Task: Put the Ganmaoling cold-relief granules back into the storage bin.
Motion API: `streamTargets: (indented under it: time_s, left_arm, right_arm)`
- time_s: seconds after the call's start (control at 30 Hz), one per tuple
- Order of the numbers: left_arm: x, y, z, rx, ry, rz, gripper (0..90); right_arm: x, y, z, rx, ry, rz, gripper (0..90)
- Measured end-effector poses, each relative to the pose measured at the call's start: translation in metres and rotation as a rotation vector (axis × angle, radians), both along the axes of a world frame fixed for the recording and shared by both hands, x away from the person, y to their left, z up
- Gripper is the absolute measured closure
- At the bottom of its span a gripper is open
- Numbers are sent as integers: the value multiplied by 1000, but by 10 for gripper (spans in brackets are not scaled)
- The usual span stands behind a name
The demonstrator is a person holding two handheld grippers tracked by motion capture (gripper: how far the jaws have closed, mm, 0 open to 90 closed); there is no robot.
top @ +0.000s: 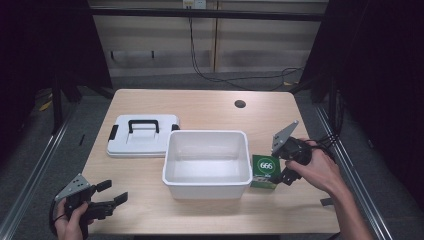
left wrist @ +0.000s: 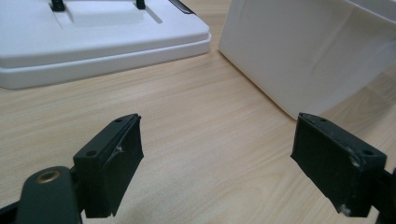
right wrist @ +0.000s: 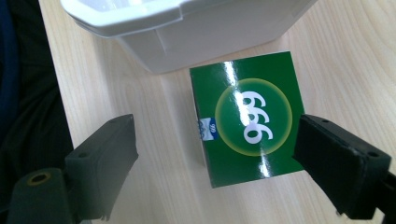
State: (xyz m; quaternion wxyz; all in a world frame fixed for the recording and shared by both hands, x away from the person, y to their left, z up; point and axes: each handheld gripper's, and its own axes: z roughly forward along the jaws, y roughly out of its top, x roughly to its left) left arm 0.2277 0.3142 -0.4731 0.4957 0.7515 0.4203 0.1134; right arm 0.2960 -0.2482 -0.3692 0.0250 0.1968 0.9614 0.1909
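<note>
A green box (top: 265, 170) marked "666" stands on the wooden table (top: 210, 107) just beside the right wall of the open white bin (top: 207, 162), directly beneath the right gripper (top: 283, 174), whose spread jaws straddle it; in the right gripper view the box (right wrist: 247, 119) lies between the two jaws, the right one at its edge, contact uncertain. Its printed face points upward, and no long axis can be told. The left gripper (top: 111, 192), jaws wide apart and empty, hovers at the near left corner, aimed toward the bin (left wrist: 303, 51) and the white lid (top: 142, 135) with its black handle.
</note>
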Motion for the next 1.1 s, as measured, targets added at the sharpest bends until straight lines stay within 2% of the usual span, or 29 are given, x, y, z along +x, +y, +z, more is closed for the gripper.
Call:
streamTargets:
  time_s: [0.2, 0.23, 0.27, 0.3, 0.43, 0.57, 0.73, 0.87, 0.9, 0.93, 0.97, 1.0, 1.1]
  left_arm:
    - [0, -1, 0, -2, 1, -3, 159]
    - [0, -1, 0, -4, 2, 0, 158]
    - [0, -1, 0, -4, 2, 0, 158]
    - [0, -1, 0, -3, 2, -2, 159]
    - [0, -1, 0, -6, 5, -2, 159]
    - [0, -1, 0, -5, 5, -3, 158]
    - [0, -1, 0, -3, 3, -6, 158]
    - [0, 0, 0, -2, 1, -1, 159]
    - [0, 0, 0, -4, 2, 1, 159]
    - [0, 0, 0, -2, 2, 1, 159]
    - [0, 0, 0, -4, 5, 1, 158]
    - [0, 0, 0, -4, 5, 0, 158]
    - [0, 0, 0, -3, 0, -1, 159]
  right_arm:
    - [11, 1, -4, -40, 18, 17, 113]
    - [14, 3, -7, -52, 14, 39, 100]
    - [14, 3, -7, -52, 14, 39, 100]
    - [18, 5, -10, -72, 24, 43, 100]
    - [23, 8, -13, -84, 37, 71, 100]
    - [27, 15, -13, -124, 52, 88, 93]
    - [31, 21, -14, -147, 56, 125, 94]
    - [34, 27, -19, -200, 71, 150, 94]
    - [35, 30, -21, -211, 90, 168, 95]
    - [35, 30, -21, -211, 90, 168, 95]
    - [35, 34, -26, -233, 98, 181, 95]
    - [35, 34, -26, -233, 98, 181, 95]
    - [37, 35, -29, -279, 89, 187, 96]
